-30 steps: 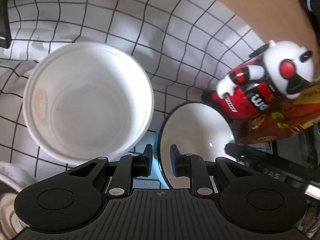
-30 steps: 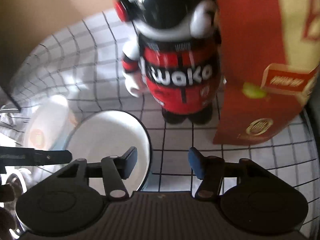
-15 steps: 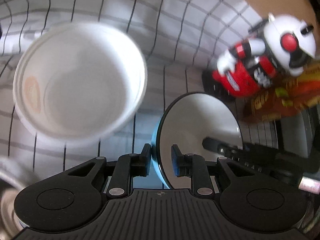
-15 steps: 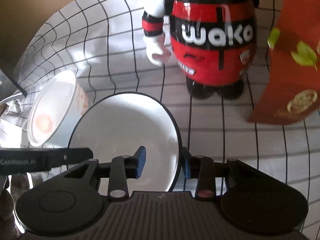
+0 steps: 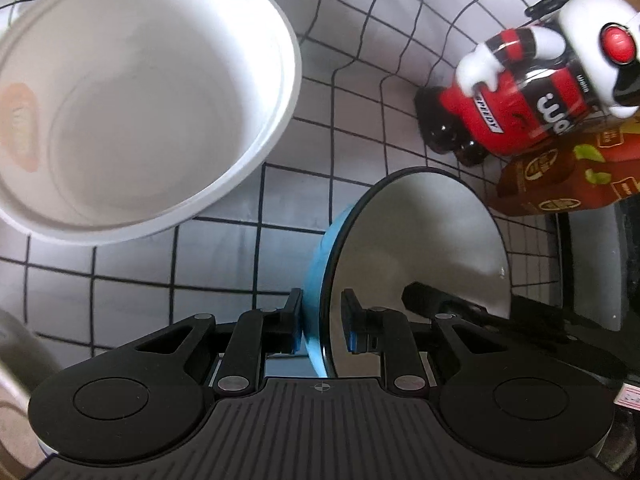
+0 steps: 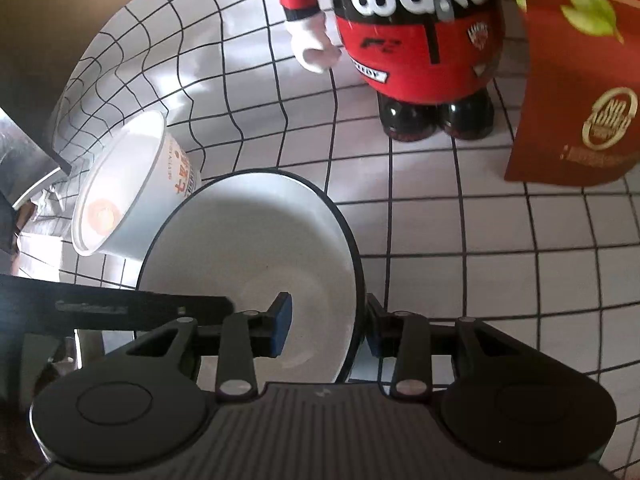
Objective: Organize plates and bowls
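At the far left of the left wrist view, a pale rounded thing is cut off by the frame and too blurred to name. Left of the blue bowl (image 5: 316, 280), a white paper noodle cup (image 5: 140, 92) fills the upper corner, its near rim cropped. It stands on the grid-checked cloth (image 5: 280, 240).

The left gripper (image 5: 322, 316) straddles the bowl's near wall. One pad lies on the blue outside and the other just inside the dark rim. Its jaws are closing and the wall is pinched between them. The gripper body hides the bowl's underside, so I cannot tell if it touches the cloth. Right of the bowl, a dark bar crosses its far edge. Beyond that stand a red-and-white toy figure (image 5: 520, 92) and a red carton (image 5: 568, 184), both cropped.

In the right wrist view, the cup (image 6: 120, 184) lies left of the bowl (image 6: 248, 248). A dark bar with unreadable lettering covers the bowl's left rim. The right gripper (image 6: 326, 320) clamps the bowl's right wall, one pad on the white inside and one against the outside. The figure (image 6: 416, 40) is beheaded by the frame, and the carton (image 6: 576, 80) runs off the right.
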Available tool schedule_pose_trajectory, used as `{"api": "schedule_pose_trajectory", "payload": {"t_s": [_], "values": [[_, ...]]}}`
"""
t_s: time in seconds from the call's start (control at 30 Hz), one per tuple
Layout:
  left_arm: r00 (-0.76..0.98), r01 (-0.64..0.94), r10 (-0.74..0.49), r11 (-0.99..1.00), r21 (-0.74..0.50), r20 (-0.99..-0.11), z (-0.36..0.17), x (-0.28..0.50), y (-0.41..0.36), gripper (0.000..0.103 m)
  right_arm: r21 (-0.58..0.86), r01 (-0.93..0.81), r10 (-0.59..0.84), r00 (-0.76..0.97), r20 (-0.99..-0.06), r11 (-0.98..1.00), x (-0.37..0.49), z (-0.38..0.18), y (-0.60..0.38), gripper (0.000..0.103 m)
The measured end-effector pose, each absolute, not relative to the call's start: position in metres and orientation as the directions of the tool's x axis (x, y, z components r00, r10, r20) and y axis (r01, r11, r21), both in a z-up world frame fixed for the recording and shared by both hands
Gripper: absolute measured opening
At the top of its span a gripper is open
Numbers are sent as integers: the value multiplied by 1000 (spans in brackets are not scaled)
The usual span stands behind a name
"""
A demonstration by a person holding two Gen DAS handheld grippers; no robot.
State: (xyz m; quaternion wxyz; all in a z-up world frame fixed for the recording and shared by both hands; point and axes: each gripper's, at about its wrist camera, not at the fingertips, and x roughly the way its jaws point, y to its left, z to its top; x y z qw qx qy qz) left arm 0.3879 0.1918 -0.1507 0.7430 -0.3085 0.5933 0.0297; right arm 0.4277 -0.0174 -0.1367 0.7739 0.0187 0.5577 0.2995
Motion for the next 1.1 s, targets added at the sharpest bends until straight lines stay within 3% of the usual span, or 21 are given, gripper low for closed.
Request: {"api": "schedule_pose_trajectory", "payload": {"t_s": [0.23, 0.37, 0.6, 0.77, 1.1], "values": [[274, -423, -330, 803, -421, -904, -154, 385, 192, 23, 385, -407, 485, 178, -856, 829, 422, -137, -19, 39], [260, -407, -295, 830, -381, -920, -144, 380, 183, 29, 405, -380, 491, 161, -856, 832, 417, -135, -18, 39], [403, -369, -322, 799, -474, -856, -68, 359, 186, 30, 463, -391, 575, 247, -780, 795, 399, -71, -35, 39], [410, -343, -363, 789, -510, -837, -35, 319, 179, 31, 421, -473, 574, 243, -782, 774, 351, -37, -43, 39], [266, -393, -395, 788, -473, -879, -79, 247, 162, 33, 374, -510, 497, 126, -858, 775, 284, -79, -36, 39]]}}
